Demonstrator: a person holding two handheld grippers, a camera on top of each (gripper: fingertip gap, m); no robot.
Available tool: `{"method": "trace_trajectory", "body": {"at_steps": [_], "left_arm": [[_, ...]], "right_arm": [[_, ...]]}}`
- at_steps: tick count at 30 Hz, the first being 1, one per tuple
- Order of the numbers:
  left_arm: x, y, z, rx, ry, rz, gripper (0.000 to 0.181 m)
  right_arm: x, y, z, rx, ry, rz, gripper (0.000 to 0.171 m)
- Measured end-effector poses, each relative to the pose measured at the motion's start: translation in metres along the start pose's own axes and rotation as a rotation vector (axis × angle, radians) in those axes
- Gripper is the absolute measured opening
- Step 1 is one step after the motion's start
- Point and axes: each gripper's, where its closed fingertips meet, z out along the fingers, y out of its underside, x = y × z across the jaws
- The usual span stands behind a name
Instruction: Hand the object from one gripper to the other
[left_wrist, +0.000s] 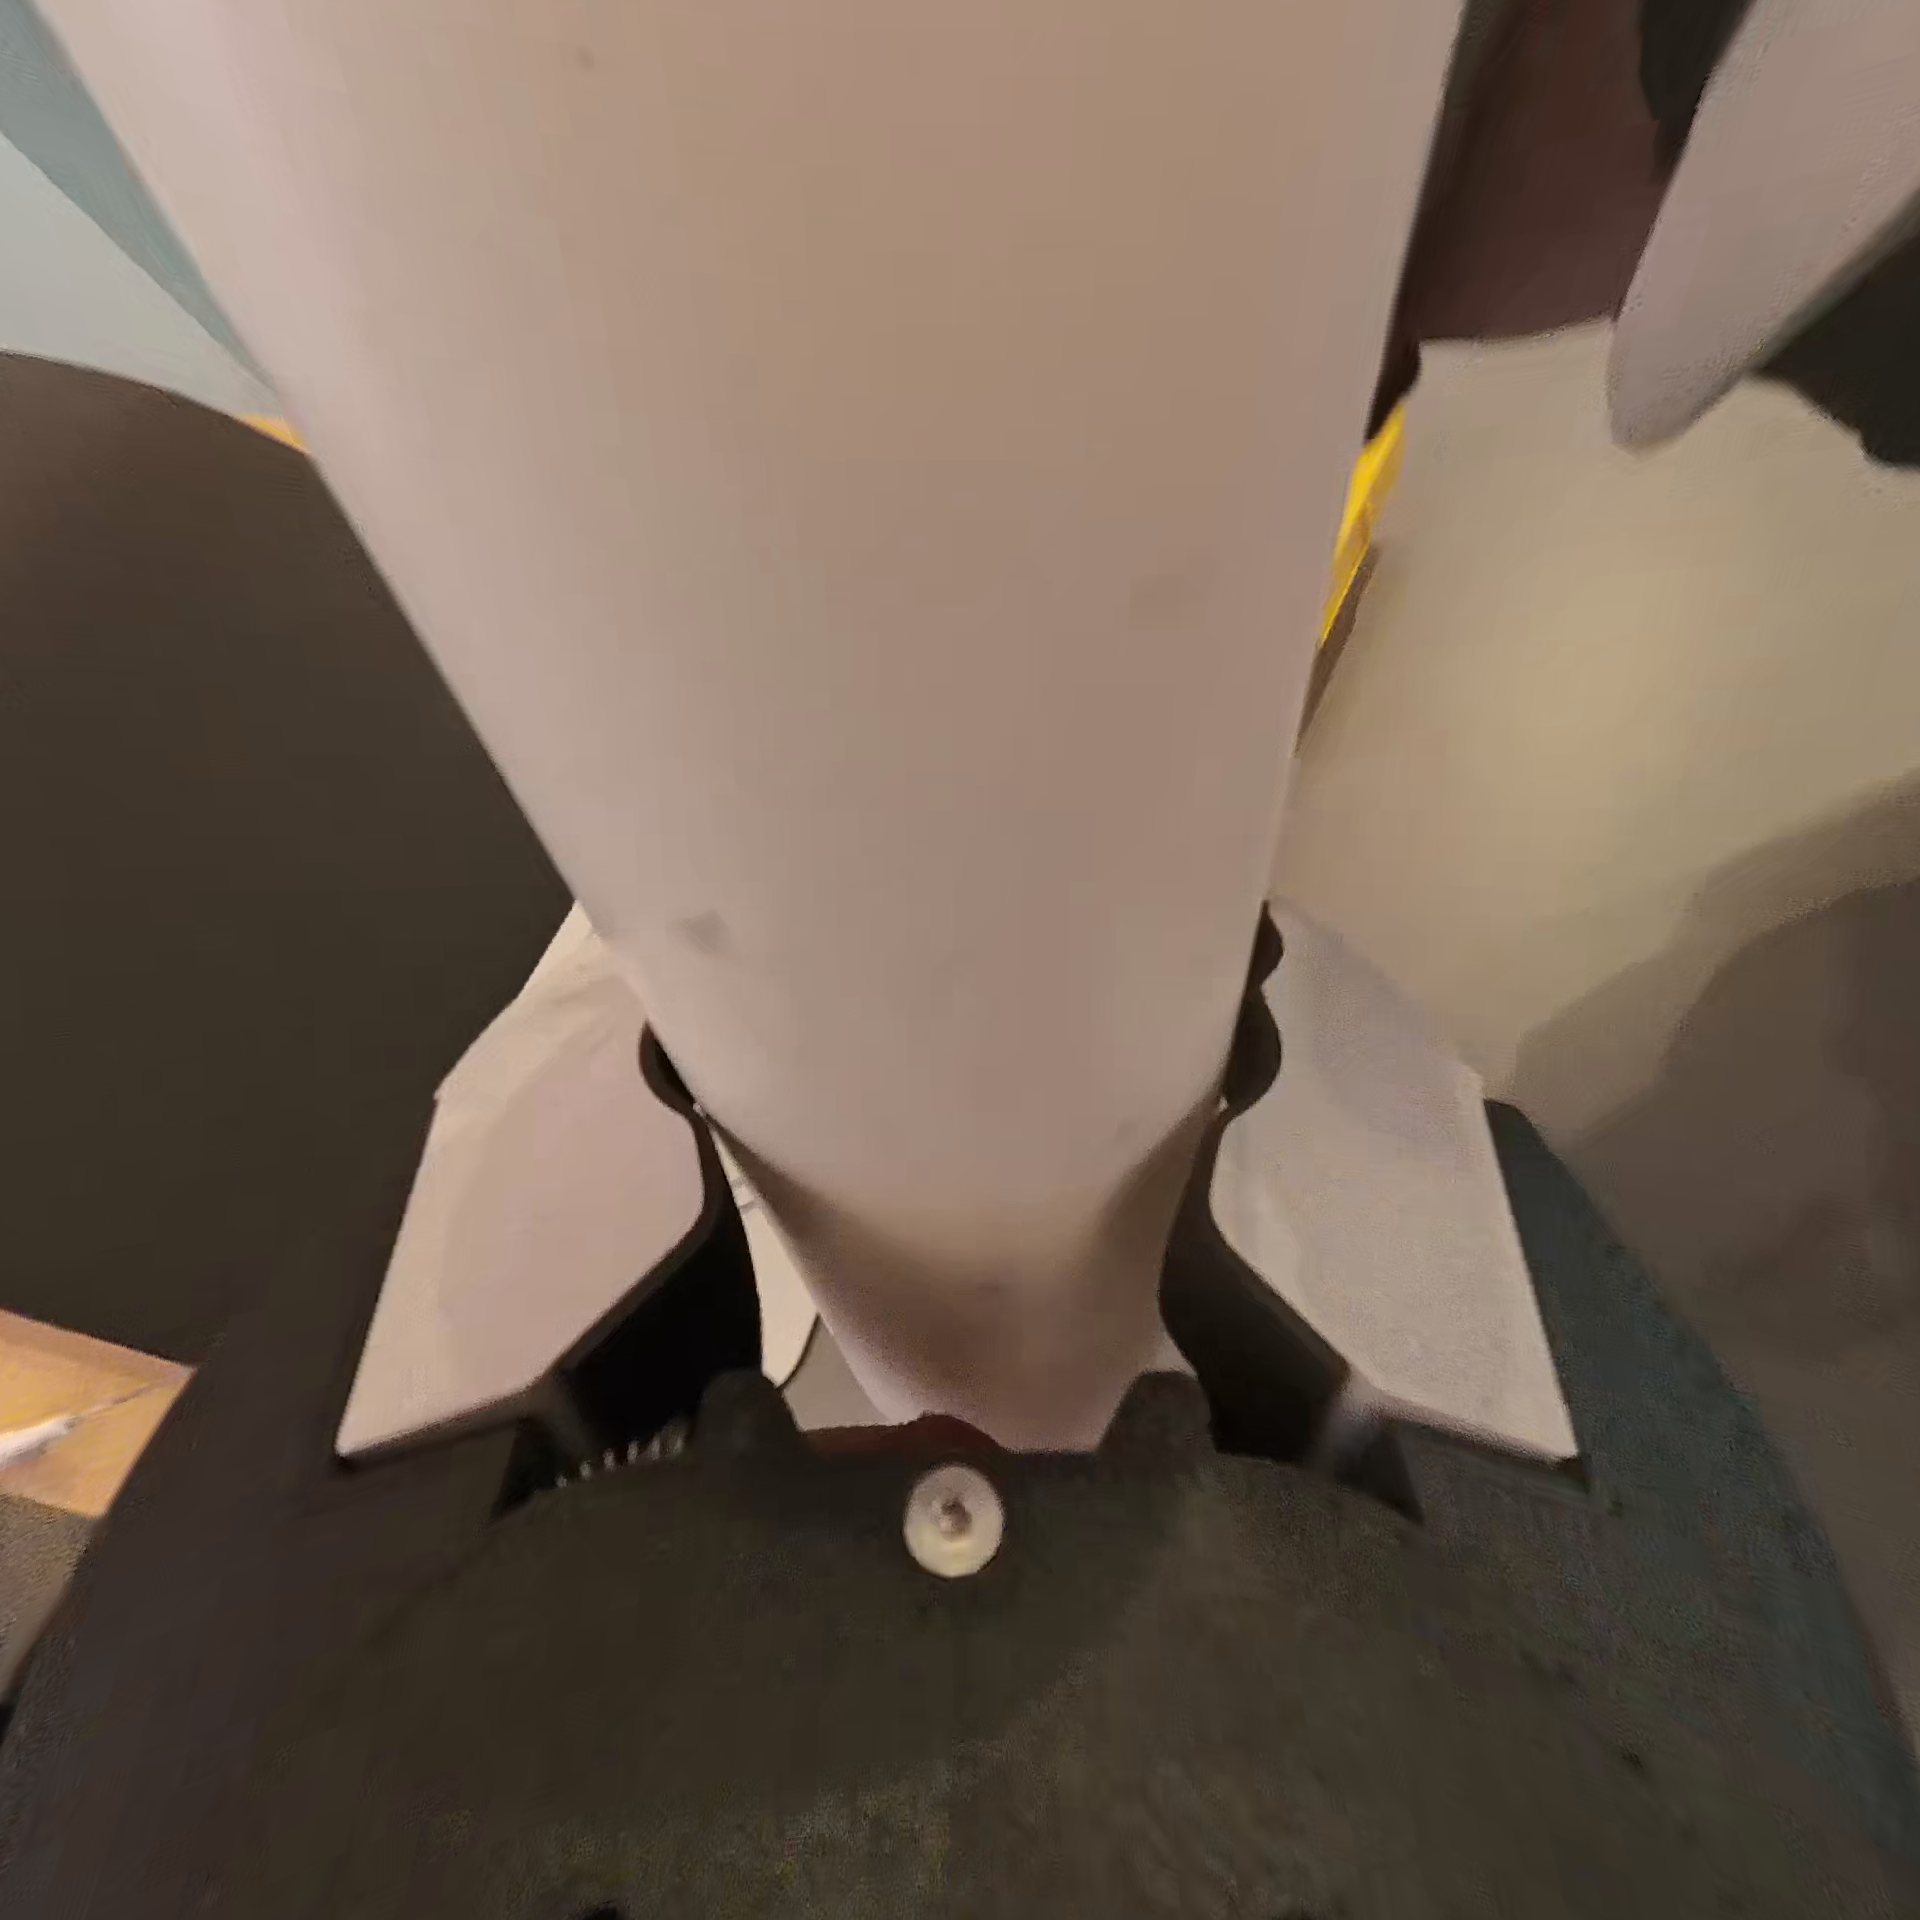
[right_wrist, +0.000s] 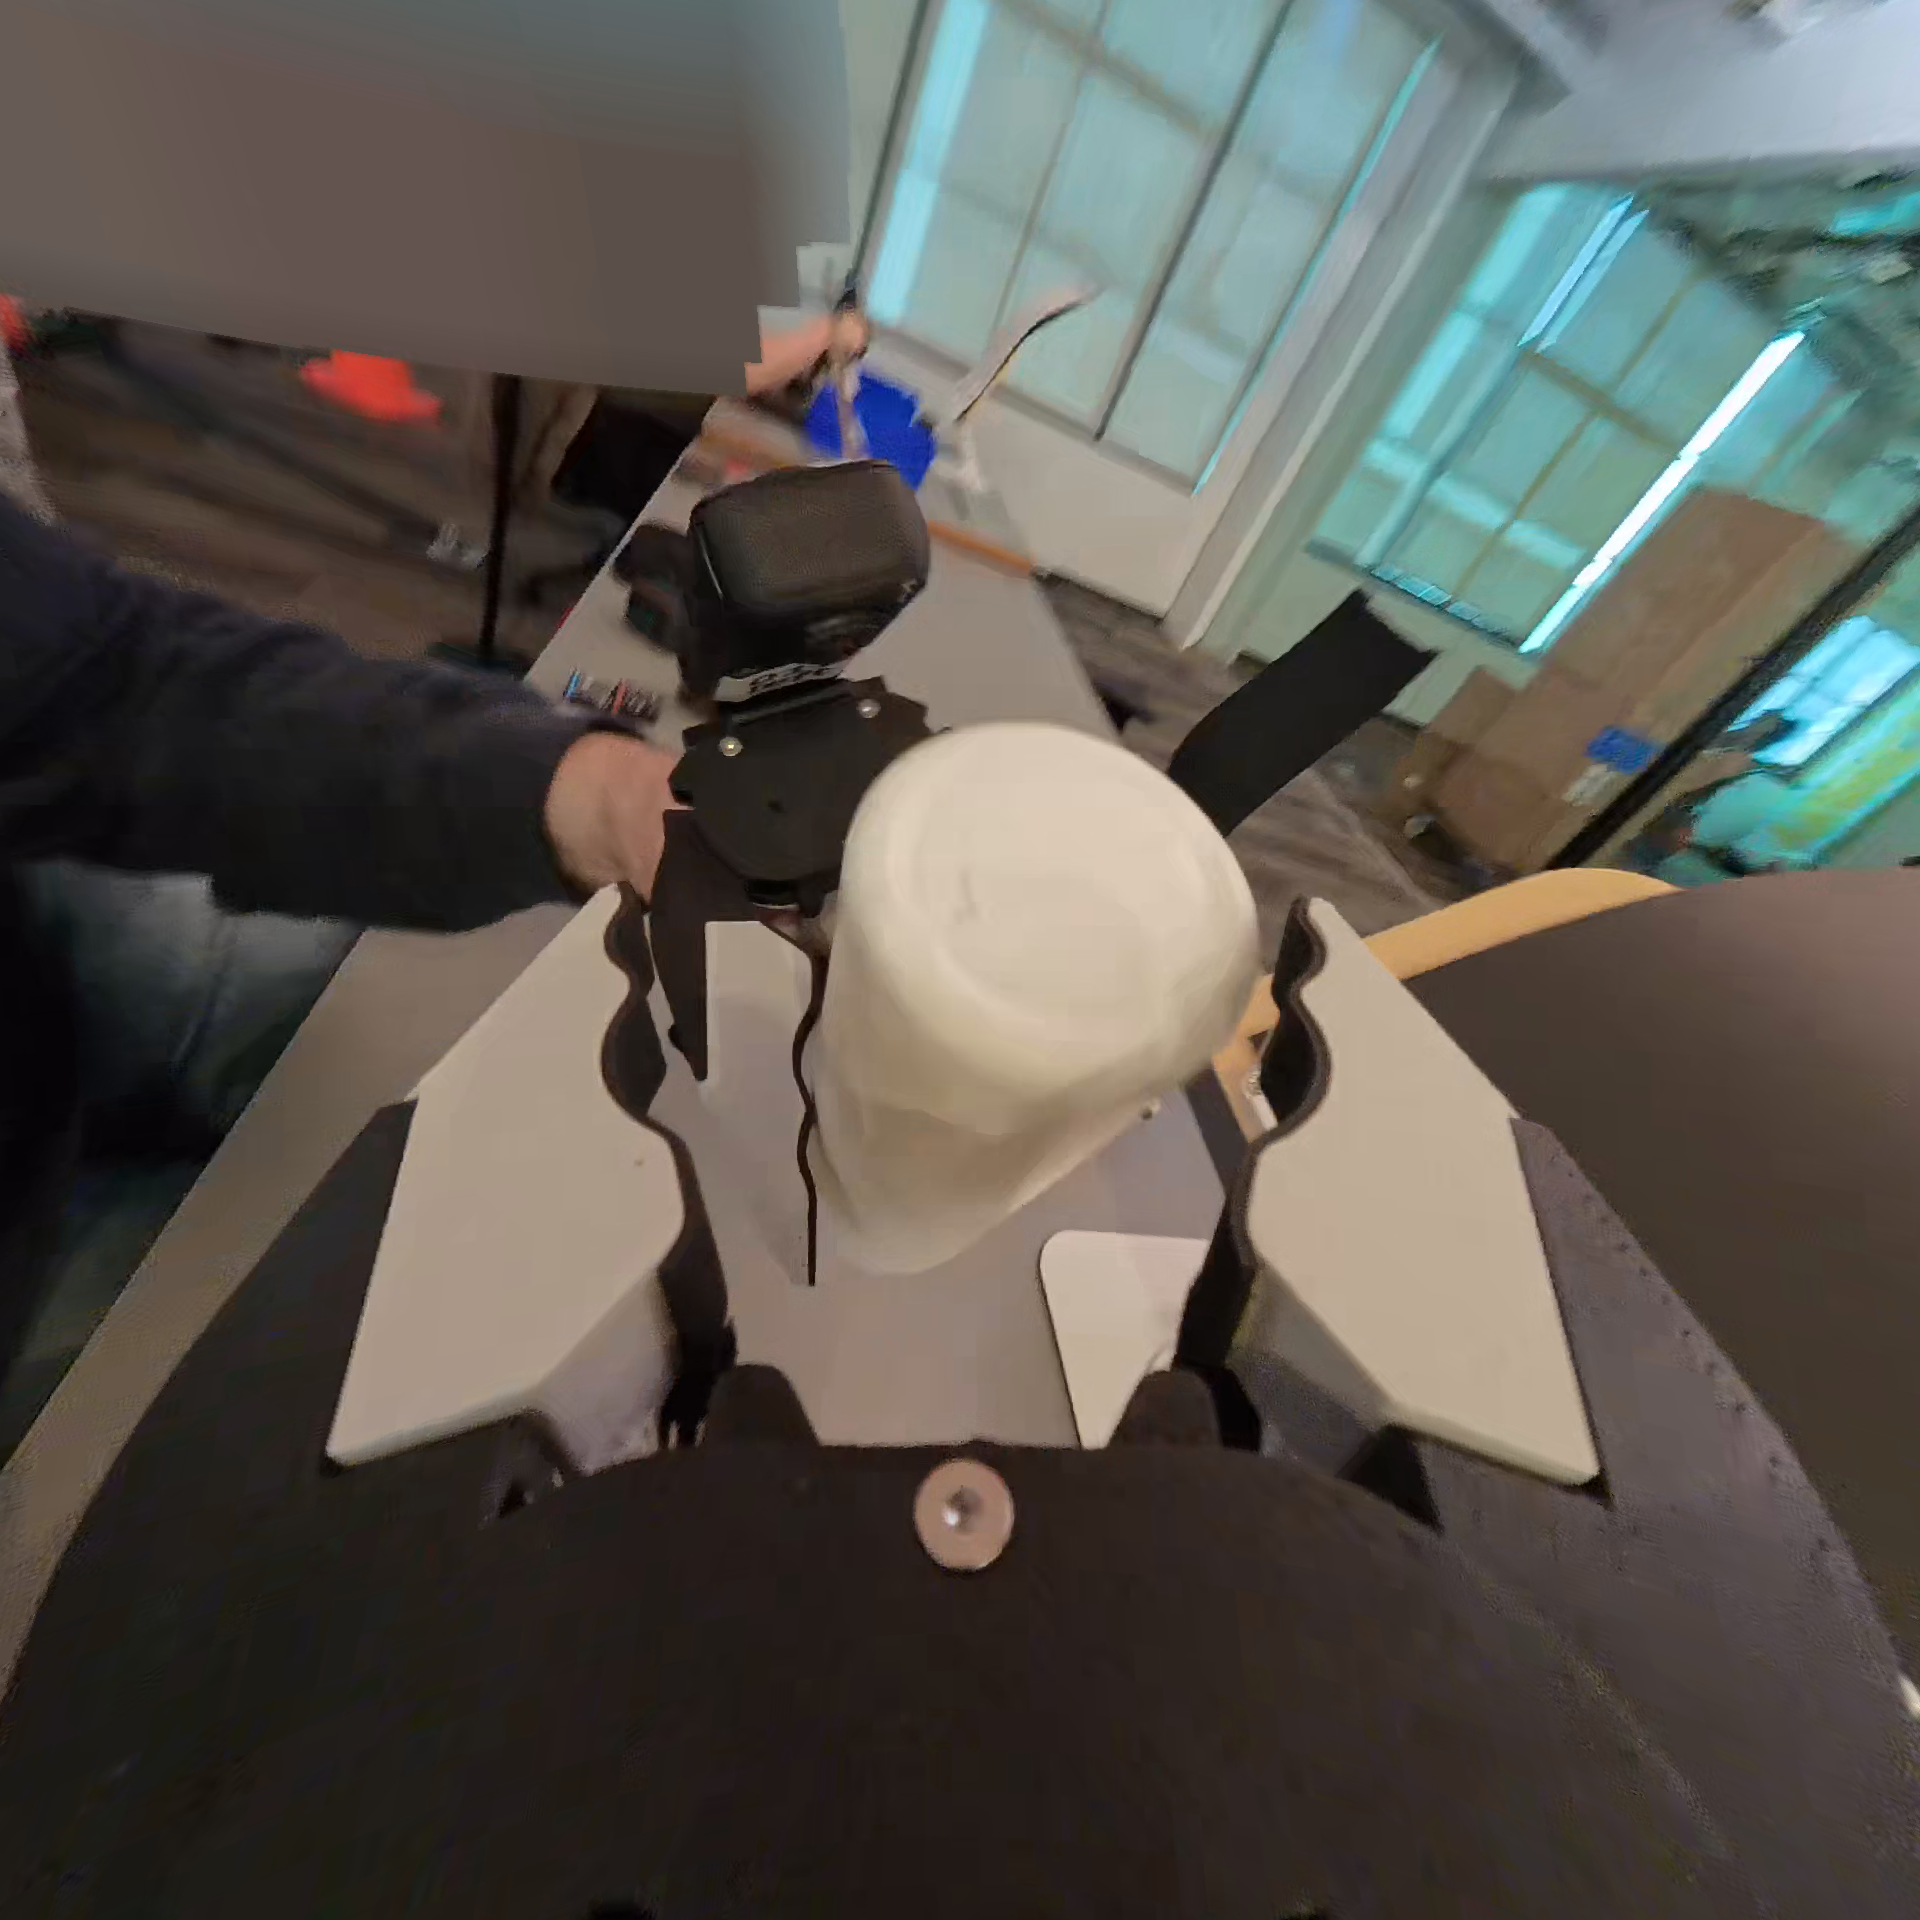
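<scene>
Right wrist view is showing a smooth white tapered cup (right_wrist: 1023, 997) being pinched by the left gripper (right_wrist: 790, 1039) above a grey table (right_wrist: 935, 1340). The right gripper (right_wrist: 961, 1049), with wavy black-edged fingers, is standing spread wide around the cup without touching it.

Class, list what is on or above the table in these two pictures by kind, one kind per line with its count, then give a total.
White cups: 1, the cup, held in the left tongs
Tongs: 2, the left and the right tongs, the right open around the cup
White cards on the table: 1, the card
Total: 4
</scene>
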Motion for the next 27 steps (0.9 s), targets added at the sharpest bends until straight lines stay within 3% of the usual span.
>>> {"method": "trace_trajectory", "body": {"at_steps": [4, 7, 16, 21, 27], "left_arm": [[0.009, -0.001, 0.005, -0.027, 0.027, 0.053, 0.1], [0.014, -0.001, 0.007, -0.034, 0.053, 0.08, 0.1], [0.014, -0.004, 0.01, -0.007, 0.071, 0.071, 0.102], [-0.004, -0.007, -0.013, 0.185, 0.037, -0.166, 0.107], [-0.018, 0.018, -0.034, 0.384, -0.002, -0.459, 0.108]], "right_arm": [[-0.004, 0.013, 0.008, -0.134, -0.105, -0.007, 0.109], [-0.003, 0.012, 0.008, -0.085, -0.129, 0.024, 0.092], [0.003, 0.007, 0.003, -0.01, -0.097, 0.028, 0.088], [0.021, -0.012, -0.016, 0.115, 0.007, 0.037, 0.087], [0.037, -0.03, -0.044, 0.35, 0.079, 0.147, 0.087]]}}
